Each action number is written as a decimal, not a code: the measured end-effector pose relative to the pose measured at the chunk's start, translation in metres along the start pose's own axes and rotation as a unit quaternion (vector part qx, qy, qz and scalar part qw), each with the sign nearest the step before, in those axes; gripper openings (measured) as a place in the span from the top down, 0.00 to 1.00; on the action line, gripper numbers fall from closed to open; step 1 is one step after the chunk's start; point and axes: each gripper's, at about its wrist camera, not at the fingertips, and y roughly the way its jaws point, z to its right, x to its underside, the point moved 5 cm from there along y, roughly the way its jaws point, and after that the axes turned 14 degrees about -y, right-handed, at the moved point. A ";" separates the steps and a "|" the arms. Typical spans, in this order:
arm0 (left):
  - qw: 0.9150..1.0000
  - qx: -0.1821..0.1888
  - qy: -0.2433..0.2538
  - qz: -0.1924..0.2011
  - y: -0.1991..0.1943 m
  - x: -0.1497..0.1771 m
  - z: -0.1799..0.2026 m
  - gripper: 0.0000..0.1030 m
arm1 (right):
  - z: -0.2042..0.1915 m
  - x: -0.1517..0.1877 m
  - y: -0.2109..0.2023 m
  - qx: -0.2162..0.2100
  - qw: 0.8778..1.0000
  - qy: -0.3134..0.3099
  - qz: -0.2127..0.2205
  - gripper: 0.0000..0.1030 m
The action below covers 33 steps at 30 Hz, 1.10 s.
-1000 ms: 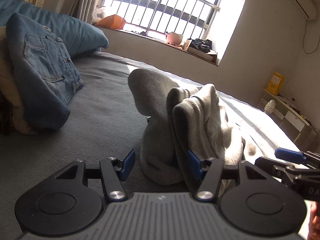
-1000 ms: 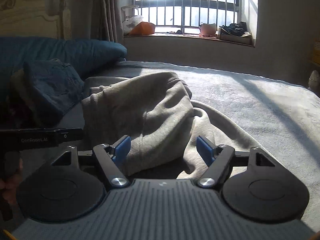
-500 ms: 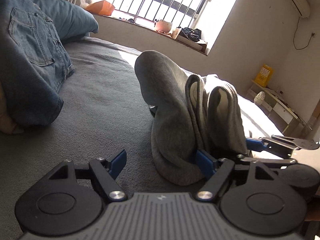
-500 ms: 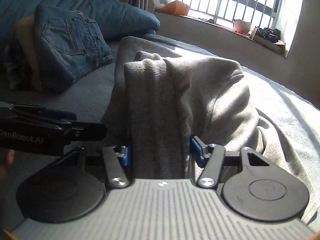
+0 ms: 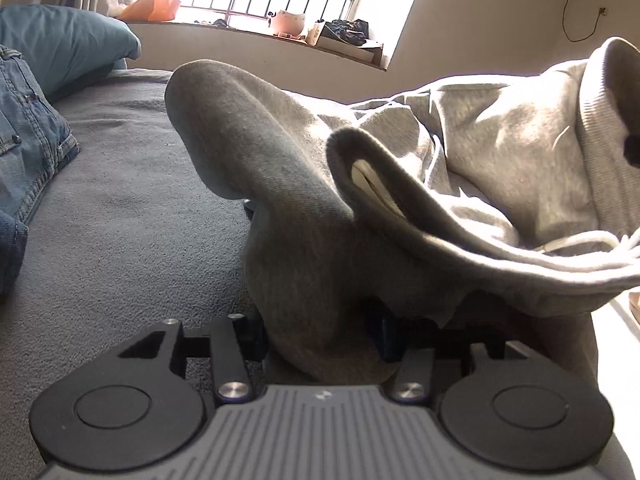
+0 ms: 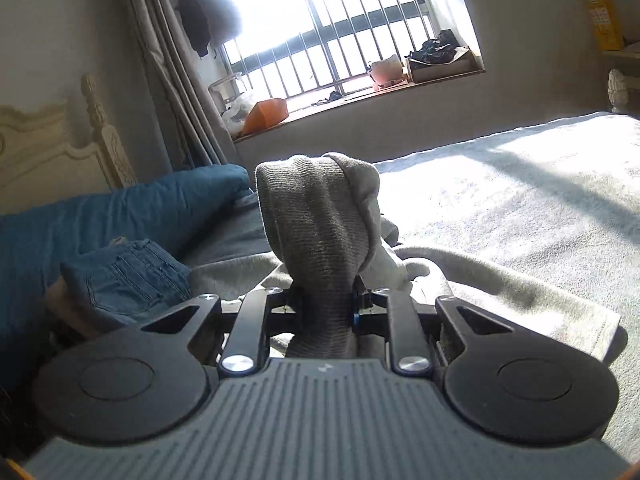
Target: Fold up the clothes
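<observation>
A grey sweatshirt (image 5: 280, 184) with a white drawstring (image 5: 580, 240) lies bunched on the bed. My left gripper (image 5: 320, 336) is shut on a thick fold of it, low over the bed cover, and the cloth hides most of both fingers. From there the fabric stretches up and to the right. In the right wrist view my right gripper (image 6: 326, 304) is shut on the sweatshirt's ribbed band (image 6: 316, 216), which stands up out of the jaws, raised above the rest of the garment.
Folded blue jeans (image 5: 24, 128) (image 6: 132, 272) lean against a blue pillow (image 5: 60, 48) (image 6: 120, 216) at the left, by the headboard (image 6: 52, 148). The grey bed cover (image 5: 120, 200) (image 6: 500, 200) spreads around. A barred window with a cluttered sill (image 6: 360, 92) is behind.
Both grippers have closed on the sweatshirt. The right one has lifted the ribbed band up and away, stretching the cloth between the two.
</observation>
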 end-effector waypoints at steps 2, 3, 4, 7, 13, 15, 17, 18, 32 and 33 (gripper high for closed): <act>1.000 0.010 -0.003 0.000 -0.006 0.002 0.007 0.75 | 0.007 -0.007 -0.022 -0.002 1.000 0.009 0.017 0.84; 1.000 0.013 -0.003 0.000 -0.009 0.003 0.011 0.78 | 0.010 -0.011 -0.033 -0.004 1.000 0.014 0.025 0.84; 1.000 0.018 -0.004 0.000 -0.012 0.005 0.015 0.78 | 0.013 -0.014 -0.044 -0.005 0.999 0.019 0.034 0.84; 0.999 0.045 -0.008 -0.010 -0.023 0.010 0.033 0.79 | 0.023 -0.025 -0.077 -0.009 0.998 0.033 0.059 0.85; 0.994 0.106 0.031 -0.017 -0.048 0.029 0.095 0.79 | 0.039 -0.046 -0.153 -0.016 0.992 0.058 0.110 0.85; 0.991 0.130 0.036 -0.021 -0.054 0.035 0.116 0.78 | 0.040 -0.052 -0.186 -0.018 0.989 0.064 0.128 0.85; 0.988 0.150 0.034 -0.030 -0.059 0.041 0.131 0.77 | 0.041 -0.054 -0.216 -0.021 0.987 0.076 0.142 0.85; 0.986 0.157 0.027 -0.039 -0.059 0.045 0.135 0.75 | 0.042 -0.051 -0.228 -0.023 0.985 0.086 0.145 0.85; 0.975 0.095 -0.164 -0.113 -0.146 0.110 0.013 0.41 | 0.033 0.087 -0.209 0.001 0.958 0.285 -0.014 0.85; 0.970 0.106 -0.185 -0.116 -0.155 0.112 0.008 0.39 | 0.028 0.090 -0.209 0.000 0.958 0.287 -0.018 0.85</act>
